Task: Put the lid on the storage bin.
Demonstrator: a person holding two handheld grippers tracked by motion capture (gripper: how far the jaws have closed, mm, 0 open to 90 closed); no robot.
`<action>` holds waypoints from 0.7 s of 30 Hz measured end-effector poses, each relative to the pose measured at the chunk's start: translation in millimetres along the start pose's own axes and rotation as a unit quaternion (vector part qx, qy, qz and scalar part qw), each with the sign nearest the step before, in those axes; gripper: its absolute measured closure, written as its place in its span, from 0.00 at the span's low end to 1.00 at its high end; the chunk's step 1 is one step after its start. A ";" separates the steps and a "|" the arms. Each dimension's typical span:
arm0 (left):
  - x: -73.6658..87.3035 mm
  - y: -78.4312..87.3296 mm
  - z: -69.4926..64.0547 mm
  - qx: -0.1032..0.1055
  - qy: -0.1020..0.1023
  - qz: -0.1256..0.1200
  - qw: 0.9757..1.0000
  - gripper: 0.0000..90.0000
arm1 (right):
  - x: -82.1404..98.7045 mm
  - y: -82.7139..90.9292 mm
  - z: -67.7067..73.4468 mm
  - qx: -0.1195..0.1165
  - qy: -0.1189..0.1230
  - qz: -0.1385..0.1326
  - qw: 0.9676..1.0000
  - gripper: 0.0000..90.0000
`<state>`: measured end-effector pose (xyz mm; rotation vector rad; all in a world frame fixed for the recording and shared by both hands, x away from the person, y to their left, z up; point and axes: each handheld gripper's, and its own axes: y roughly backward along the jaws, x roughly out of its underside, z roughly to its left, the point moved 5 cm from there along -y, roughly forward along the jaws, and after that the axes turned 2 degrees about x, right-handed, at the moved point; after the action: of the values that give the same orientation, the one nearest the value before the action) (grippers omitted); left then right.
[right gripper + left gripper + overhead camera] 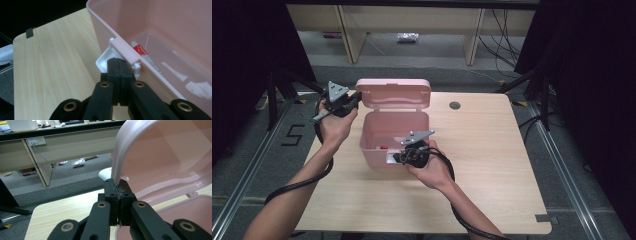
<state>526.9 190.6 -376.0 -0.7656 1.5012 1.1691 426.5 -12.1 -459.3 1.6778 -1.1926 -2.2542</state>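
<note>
A pink plastic box [377, 152] stands mid-table with its hinged lid [394, 92] raised upright. My left gripper [357, 98] is at the lid's left edge. In the left gripper view the jaws [117, 183] are shut on the rim of the lid [162, 157]. My right gripper [398, 158] is at the box's front wall. Its jaws [119, 61] are pressed together, tips against the white latch [103, 58]; I cannot tell whether they pinch any of it. A white tube with a red label [147, 58] lies inside the box [155, 20].
The wooden table [492, 150] has a round cable hole [454, 105] behind the box and a dark tape mark [546, 218] at its front right corner. Desk legs and a plastic bag [407, 37] are on the floor beyond.
</note>
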 end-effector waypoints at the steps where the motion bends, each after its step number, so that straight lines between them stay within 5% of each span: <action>1: 0.3 0.4 -0.2 0.000 0.000 0.000 1.000 0.98 | 0.0 0.0 0.0 0.000 0.000 0.000 1.000 1.00; 21: 8.4 10.9 -4.2 0.002 -0.020 0.005 1.000 0.98 | 0.1 -0.1 -0.2 0.000 0.001 -0.001 1.000 1.00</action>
<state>513.5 191.1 -381.1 -0.7285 1.4765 1.1815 426.8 -12.2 -459.4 1.6821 -1.1916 -2.2526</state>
